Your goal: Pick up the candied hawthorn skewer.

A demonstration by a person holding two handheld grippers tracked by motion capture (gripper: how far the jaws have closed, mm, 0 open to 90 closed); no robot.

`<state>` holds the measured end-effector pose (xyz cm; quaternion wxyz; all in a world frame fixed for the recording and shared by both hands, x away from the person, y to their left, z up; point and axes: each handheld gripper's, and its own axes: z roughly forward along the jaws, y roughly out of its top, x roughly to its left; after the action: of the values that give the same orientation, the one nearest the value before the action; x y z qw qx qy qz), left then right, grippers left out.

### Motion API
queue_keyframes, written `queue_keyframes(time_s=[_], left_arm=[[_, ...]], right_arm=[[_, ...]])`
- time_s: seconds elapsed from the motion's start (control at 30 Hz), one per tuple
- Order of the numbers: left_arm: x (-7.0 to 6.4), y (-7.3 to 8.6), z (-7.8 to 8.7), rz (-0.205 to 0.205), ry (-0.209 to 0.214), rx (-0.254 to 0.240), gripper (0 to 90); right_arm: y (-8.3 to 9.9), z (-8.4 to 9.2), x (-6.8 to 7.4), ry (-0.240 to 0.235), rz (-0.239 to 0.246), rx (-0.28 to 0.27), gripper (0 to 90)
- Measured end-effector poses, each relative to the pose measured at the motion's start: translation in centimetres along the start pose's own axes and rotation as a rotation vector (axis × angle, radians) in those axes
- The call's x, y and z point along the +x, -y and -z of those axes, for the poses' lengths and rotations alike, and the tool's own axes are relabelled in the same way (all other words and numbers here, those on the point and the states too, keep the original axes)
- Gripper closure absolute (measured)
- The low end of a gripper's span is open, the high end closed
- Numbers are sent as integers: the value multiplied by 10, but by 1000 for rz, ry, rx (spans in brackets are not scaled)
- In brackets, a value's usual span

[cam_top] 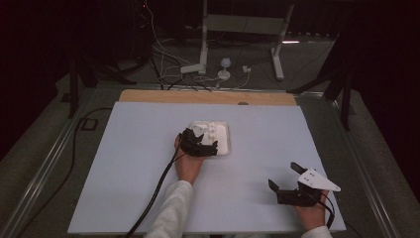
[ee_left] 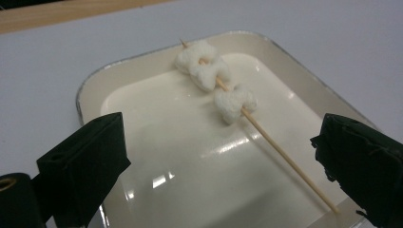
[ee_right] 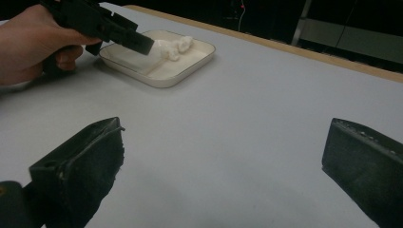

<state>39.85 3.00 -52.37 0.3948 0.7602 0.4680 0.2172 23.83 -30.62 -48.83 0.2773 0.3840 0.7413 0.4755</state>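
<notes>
Your left gripper (ee_left: pixel 214 156) hangs over the white tray (cam_top: pixel 225 144) at mid-table, jaws spread, with the marshmallow skewer (ee_left: pixel 223 88) lying inside the tray. Your right gripper (cam_top: pixel 287 179) sits well apart near the table's (cam_top: pixel 124 163) front right, jaws spread and empty.

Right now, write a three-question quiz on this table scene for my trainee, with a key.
1. True or false: the left gripper is shut on the skewer.
2. How many white pieces sit on the skewer?
3. Where does the skewer lie? A) in the white tray B) on the bare table C) between the right gripper's jaws

Key: 1 false, its jaws stand apart over the tray; 2 three; 3 A.
</notes>
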Motion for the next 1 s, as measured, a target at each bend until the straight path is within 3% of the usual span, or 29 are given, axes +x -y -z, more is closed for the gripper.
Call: queue_keyframes(time_s=[0.17, 0.27, 0.37, 0.53, 0.63, 0.8, 0.9, 1.0], left_arm=[[-4, 0, -4, -17, -16, 28, 60], [-7, 0, -7, -34, -59, 50, 119], [-7, 0, -7, -50, -70, 64, 166], [-6, 0, -6, -32, -41, 57, 174], [-9, 0, -7, -46, -28, 55, 167], [-8, -1, -8, -36, -43, 80, 176], [-5, 0, -8, -29, -61, 97, 271], [-1, 0, -6, -9, -42, 95, 437]], right_arm=[[0, 0, 0, 2, 2, 1, 1], [0, 0, -1, 3, 1, 1, 2], [0, 0, -1, 3, -1, 1, 2], [1, 1, -1, 5, -2, 1, 1], [1, 1, -1, 5, -2, 2, 2], [1, 0, 0, 5, 1, 3, 1], [1, 1, 0, 6, 0, 3, 1], [1, 1, -1, 6, -2, 3, 2]])
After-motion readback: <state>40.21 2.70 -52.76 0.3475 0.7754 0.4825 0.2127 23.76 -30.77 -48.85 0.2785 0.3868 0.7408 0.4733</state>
